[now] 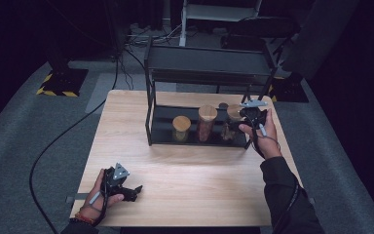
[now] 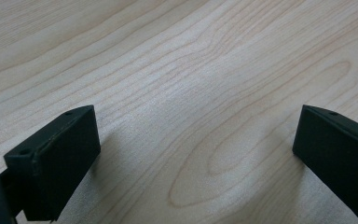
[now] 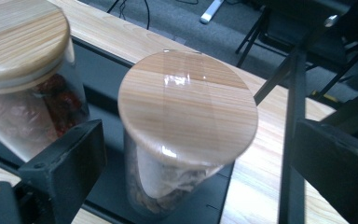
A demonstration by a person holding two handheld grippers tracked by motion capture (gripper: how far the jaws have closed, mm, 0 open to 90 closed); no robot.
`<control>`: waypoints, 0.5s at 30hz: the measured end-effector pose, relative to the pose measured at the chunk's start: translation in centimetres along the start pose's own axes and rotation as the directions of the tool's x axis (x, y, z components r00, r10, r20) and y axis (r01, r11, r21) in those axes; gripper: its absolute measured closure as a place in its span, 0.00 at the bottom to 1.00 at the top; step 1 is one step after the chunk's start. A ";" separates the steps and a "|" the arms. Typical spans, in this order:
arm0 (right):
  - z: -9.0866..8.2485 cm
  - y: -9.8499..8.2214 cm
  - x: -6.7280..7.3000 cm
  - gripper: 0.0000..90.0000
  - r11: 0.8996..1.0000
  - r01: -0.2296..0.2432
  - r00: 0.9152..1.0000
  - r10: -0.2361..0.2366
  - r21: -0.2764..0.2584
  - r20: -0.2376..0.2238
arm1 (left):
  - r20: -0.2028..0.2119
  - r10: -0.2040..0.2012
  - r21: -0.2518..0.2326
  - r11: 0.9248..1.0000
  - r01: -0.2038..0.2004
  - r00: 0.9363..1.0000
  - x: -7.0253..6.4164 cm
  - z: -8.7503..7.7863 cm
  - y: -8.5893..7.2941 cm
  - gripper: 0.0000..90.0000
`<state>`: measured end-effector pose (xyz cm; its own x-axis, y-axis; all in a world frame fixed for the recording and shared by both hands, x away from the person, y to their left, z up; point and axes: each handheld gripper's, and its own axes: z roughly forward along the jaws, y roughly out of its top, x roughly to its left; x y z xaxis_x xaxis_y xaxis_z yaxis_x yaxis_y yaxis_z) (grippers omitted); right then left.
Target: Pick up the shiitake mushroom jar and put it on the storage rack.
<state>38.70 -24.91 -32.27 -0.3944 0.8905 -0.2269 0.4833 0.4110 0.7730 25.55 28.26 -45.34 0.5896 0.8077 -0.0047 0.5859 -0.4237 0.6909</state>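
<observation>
Right tool jaws apart around wood-lidded jar of brown pieces, left tool apart.

Three glass jars with wooden lids stand in a row on the lower shelf of one black rack at about twelve o'clock on the tabletop: the left jar, the middle jar and the right jar. There are two tongs: the left tongs at seven o'clock, the right tongs at two o'clock.
</observation>
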 end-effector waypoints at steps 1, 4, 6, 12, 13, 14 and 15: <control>-0.2 -0.1 0.0 0.04 1.000 0.001 1.000 -0.001 -0.005 0.000 | 0.000 0.000 0.000 1.000 0.000 1.000 0.0 0.0 0.0 0.00; -0.9 -0.6 0.2 0.04 1.000 0.017 1.000 -0.017 -0.020 0.000 | 0.000 0.000 0.000 1.000 0.000 1.000 0.0 0.0 0.0 0.00; -1.5 -1.0 0.2 0.04 0.999 0.025 1.000 -0.026 -0.033 -0.004 | 0.000 0.000 0.000 1.000 0.000 1.000 0.0 0.0 0.0 0.00; -2.8 -2.3 0.6 0.04 0.996 0.057 0.998 -0.057 -0.062 -0.013 | 0.000 0.000 0.000 1.000 0.000 1.000 0.0 0.0 0.0 0.00; -3.0 -2.5 0.7 0.04 0.996 0.062 0.998 -0.063 -0.067 -0.012 | 0.000 0.000 0.000 1.000 0.000 1.000 0.0 0.0 0.0 0.00; -3.0 -2.5 0.7 0.04 0.996 0.062 0.998 -0.063 -0.067 -0.012 | 0.000 0.000 0.000 1.000 0.000 1.000 0.0 0.0 0.0 0.00; -3.2 -2.7 0.7 0.04 0.995 0.063 0.998 -0.064 -0.074 -0.013 | -0.001 0.000 0.000 1.000 0.000 1.000 0.0 0.0 0.0 0.00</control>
<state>34.64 -25.98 -32.64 -0.4345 0.8598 -0.2682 0.3985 0.4506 0.7989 25.55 28.25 -45.34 0.5894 0.8078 -0.0042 0.5857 -0.4238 0.6909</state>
